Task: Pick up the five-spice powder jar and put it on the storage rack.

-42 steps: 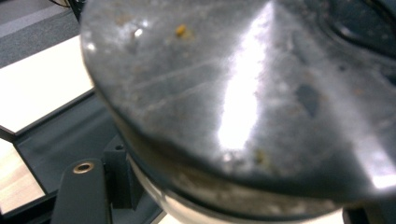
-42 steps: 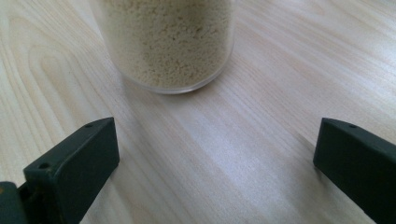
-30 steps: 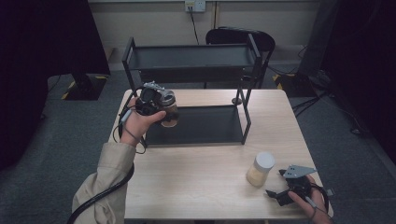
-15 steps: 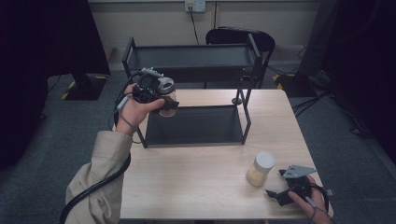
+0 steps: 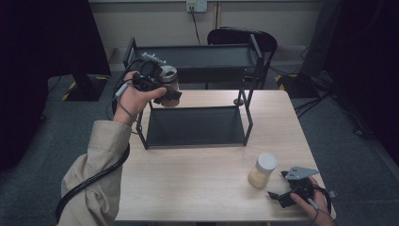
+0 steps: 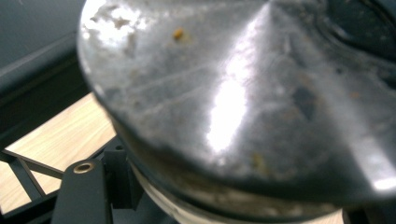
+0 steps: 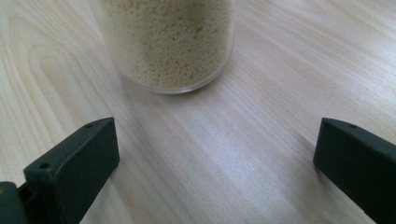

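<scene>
Left tongs hold the jar raised beside the rack.

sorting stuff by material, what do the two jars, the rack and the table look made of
The held jar in the left tongs seems to be clear glass or plastic with a scuffed, shiny metal lid. The jar on the table has see-through walls showing pale grains and a pale lid of unclear material. The rack looks like matt black painted metal. The table has a light wood-grain surface, possibly laminate.
</scene>
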The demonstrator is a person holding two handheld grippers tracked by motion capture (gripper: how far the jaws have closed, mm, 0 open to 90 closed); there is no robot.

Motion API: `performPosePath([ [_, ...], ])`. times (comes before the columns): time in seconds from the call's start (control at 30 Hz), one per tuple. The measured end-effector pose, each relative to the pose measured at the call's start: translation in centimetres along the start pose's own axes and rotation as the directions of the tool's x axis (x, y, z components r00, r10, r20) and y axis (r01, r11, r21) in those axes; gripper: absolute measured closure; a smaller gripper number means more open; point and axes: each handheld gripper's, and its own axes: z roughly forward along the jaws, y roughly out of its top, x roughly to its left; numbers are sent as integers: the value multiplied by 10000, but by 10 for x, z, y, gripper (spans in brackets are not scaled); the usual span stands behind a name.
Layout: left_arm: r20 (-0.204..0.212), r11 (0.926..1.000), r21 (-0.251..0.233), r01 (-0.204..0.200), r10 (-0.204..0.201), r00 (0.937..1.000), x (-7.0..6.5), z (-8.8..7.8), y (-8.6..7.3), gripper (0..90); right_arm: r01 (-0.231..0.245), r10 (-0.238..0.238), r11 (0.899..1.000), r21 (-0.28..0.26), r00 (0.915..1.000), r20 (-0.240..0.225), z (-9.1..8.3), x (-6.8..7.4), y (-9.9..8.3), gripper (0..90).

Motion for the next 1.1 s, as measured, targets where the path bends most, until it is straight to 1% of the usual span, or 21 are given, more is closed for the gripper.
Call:
performPosePath([
  [0.3, -2, 9999, -106, -113, 113, 9999, 1, -15, 19, 299, -2, 2, 10000, 0, 10000, -1, 0, 0, 0, 0],
  [0.4, -68, 9998, -112, -136, 136, 9999, 0, -17, 25, 299, -4, 4, 10000, 0, 10000, 0, 0, 0, 0, 0],
  [0.63, -19, 9996, -235, -176, 175, 9998, 3, -24, 38, 299, -5, 5, 10000, 1, 10000, -2, 0, 0, 0, 0],
  [0.73, -124, 9995, -263, -201, 197, 9997, 3, -26, 43, 299, -9, 9, 10000, 4, 10000, 0, 0, 0, 0, 0],
  [0.93, -48, 9991, -393, -126, 124, 9999, 8, -28, 54, 299, -9, 9, 10000, 4, 10000, 0, 0, 0, 0, 0],
  [0.97, -48, 9991, -393, -126, 124, 9999, 8, -28, 54, 299, -16, 16, 10000, 8, 10000, 3, 0, 0, 0, 0],
  [1.1, -101, 9991, -400, -164, 160, 9998, 10, -26, 64, 299, -16, 16, 10000, 9, 10000, -2, 0, 0, 0, 0],
])
